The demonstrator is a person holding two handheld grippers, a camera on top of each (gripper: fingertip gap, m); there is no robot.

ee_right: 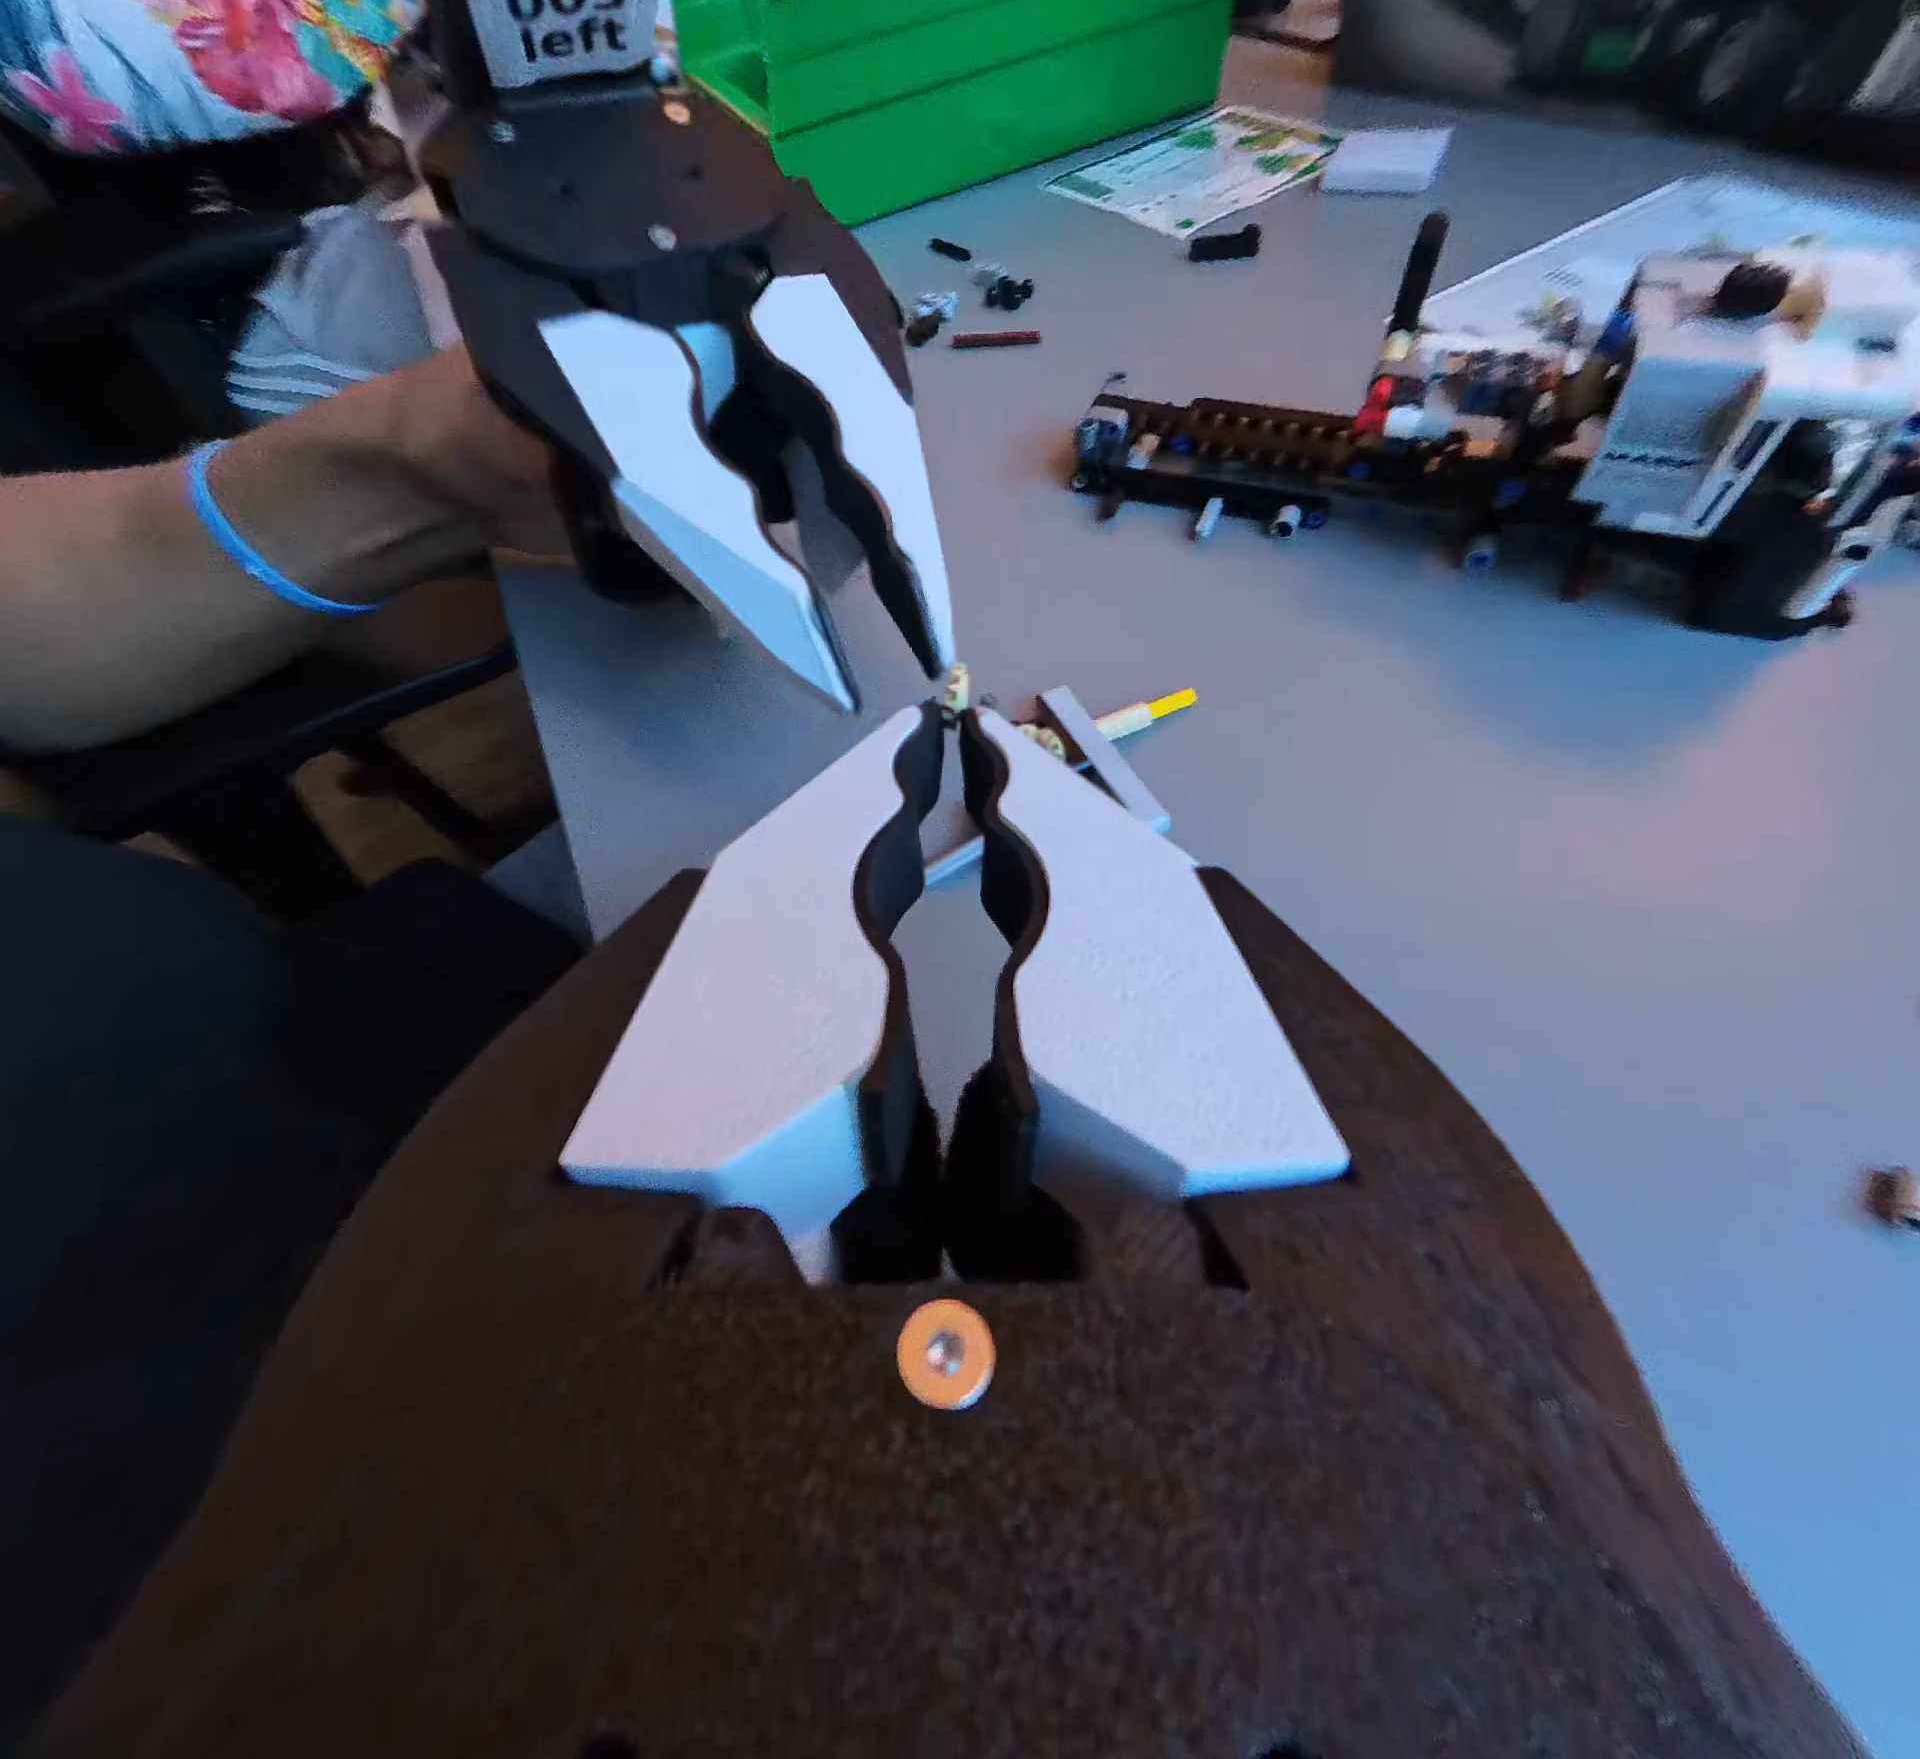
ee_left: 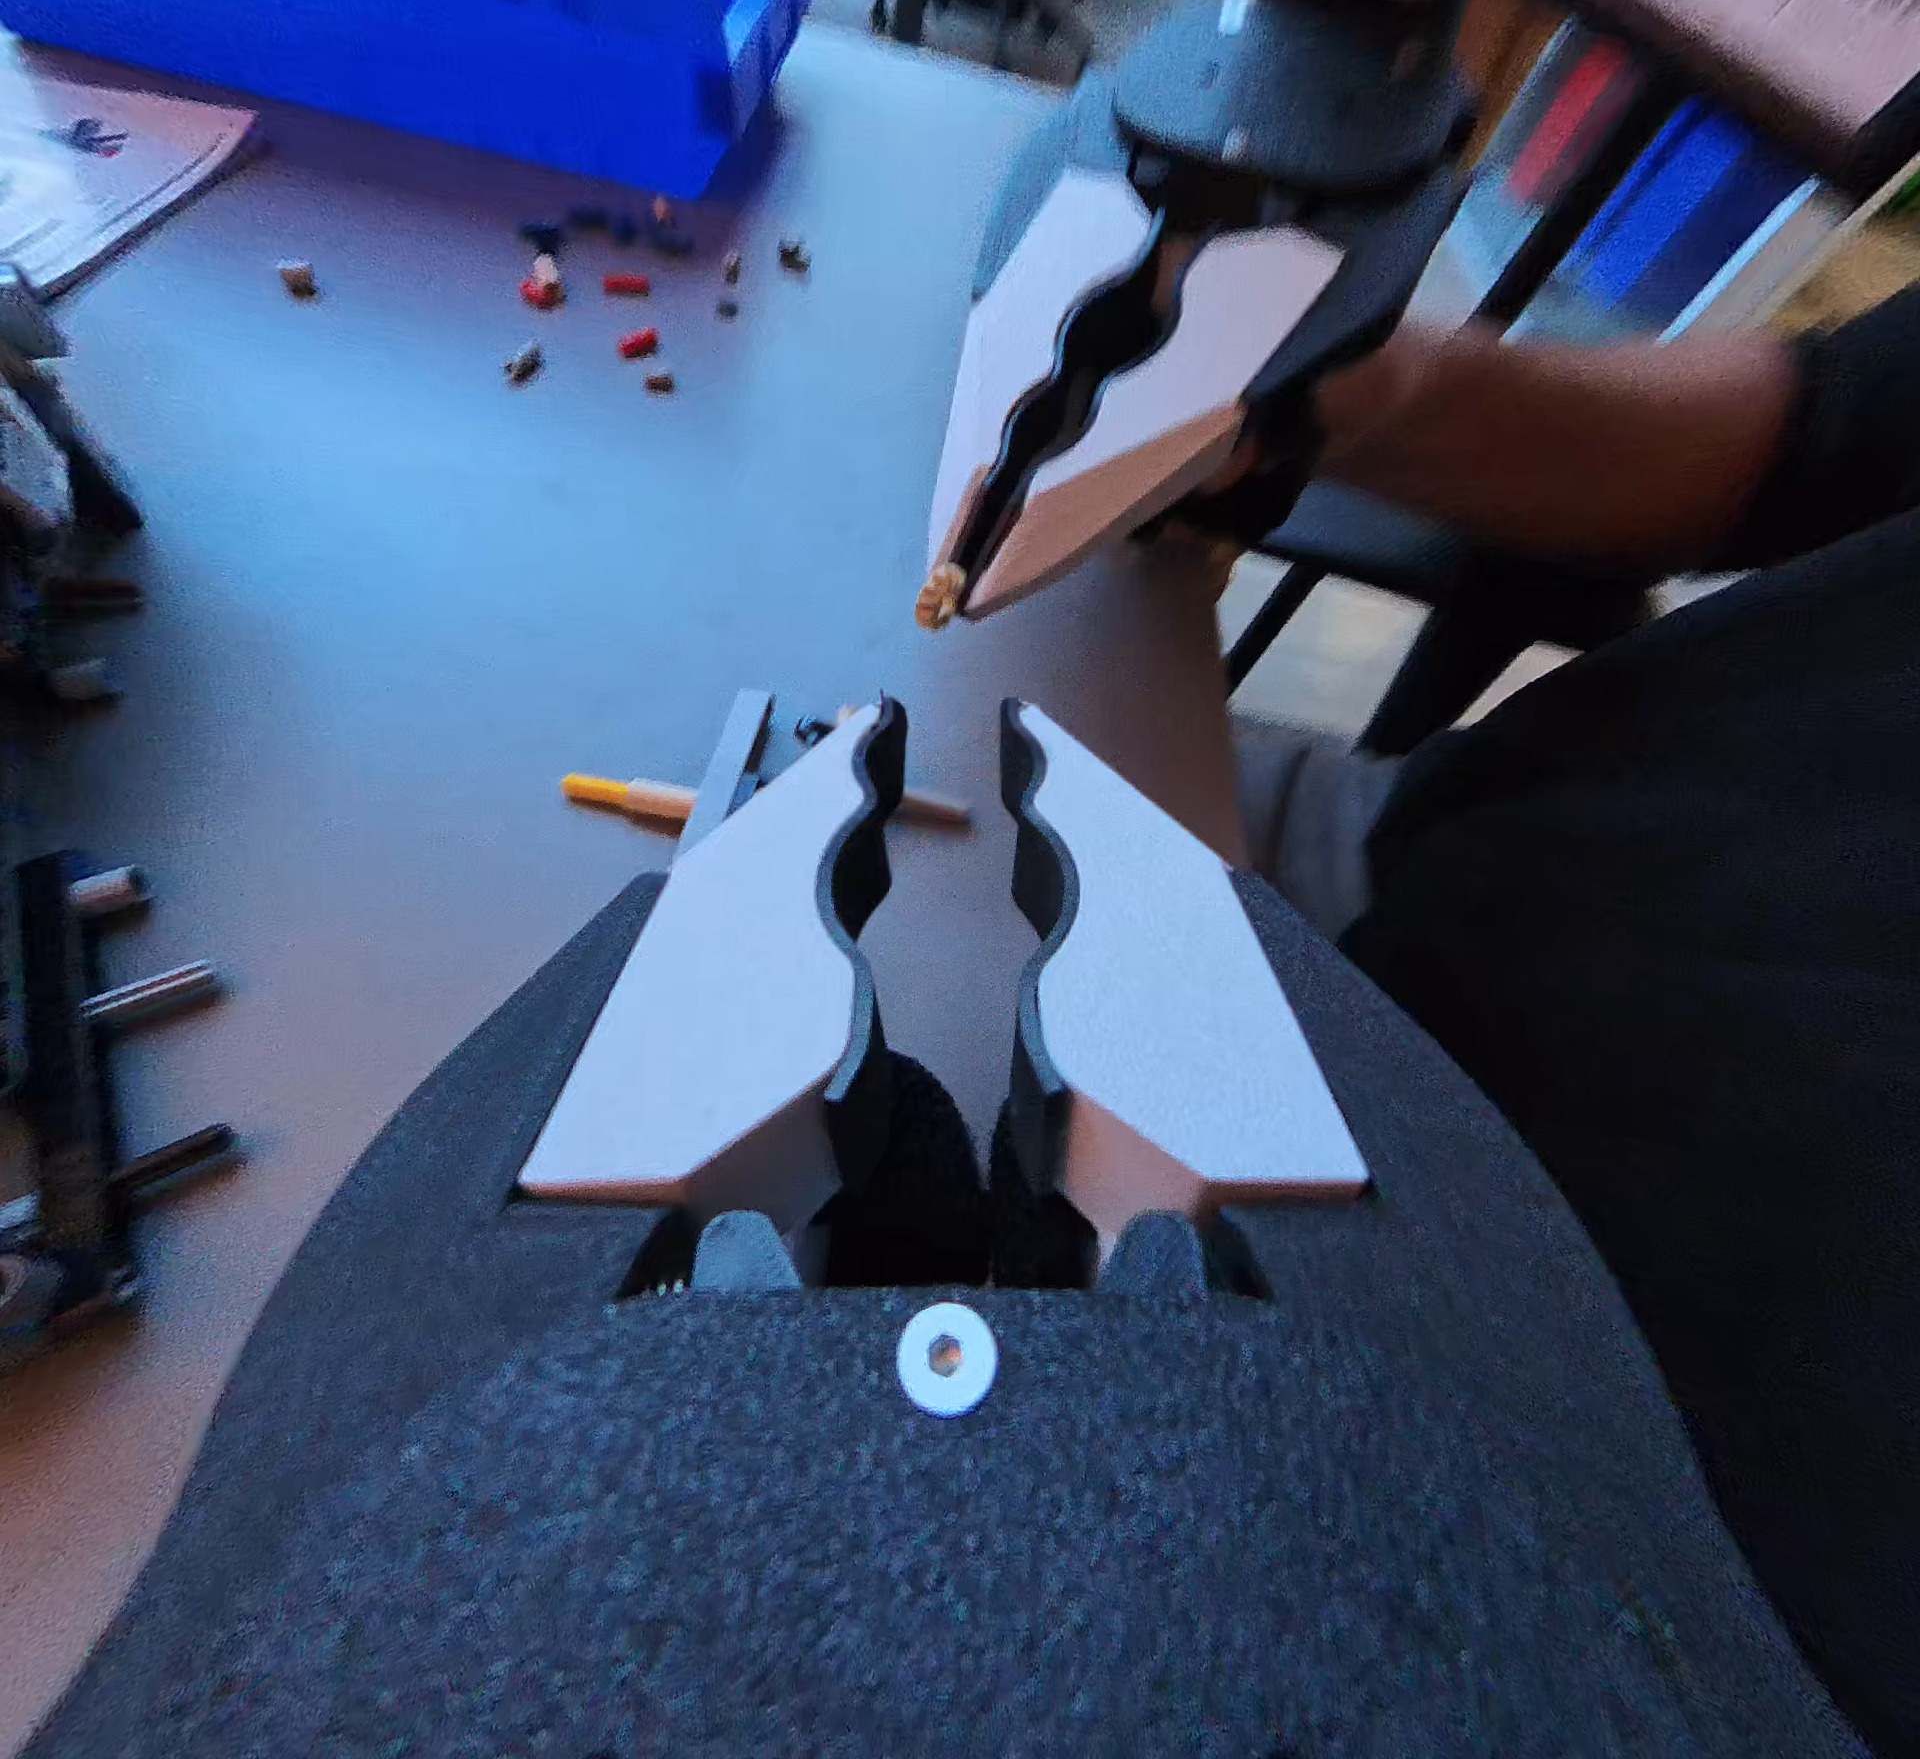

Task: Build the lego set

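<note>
1. Tan lego piece [ee_right: 956, 686] sits pinched at the tips of the right gripper [ee_right: 951, 722], above the grey table [ee_right: 1455, 878].
2. Left gripper [ee_left: 951, 712] is spread, holding nothing.
3. Partly built lego truck [ee_right: 1507, 452] stands well apart.

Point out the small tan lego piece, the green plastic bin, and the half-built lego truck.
small tan lego piece [ee_left: 940, 595], left wrist view, its exposed end.
green plastic bin [ee_right: 997, 36], right wrist view, front wall.
half-built lego truck [ee_right: 1683, 421], right wrist view, white cab side.
</note>
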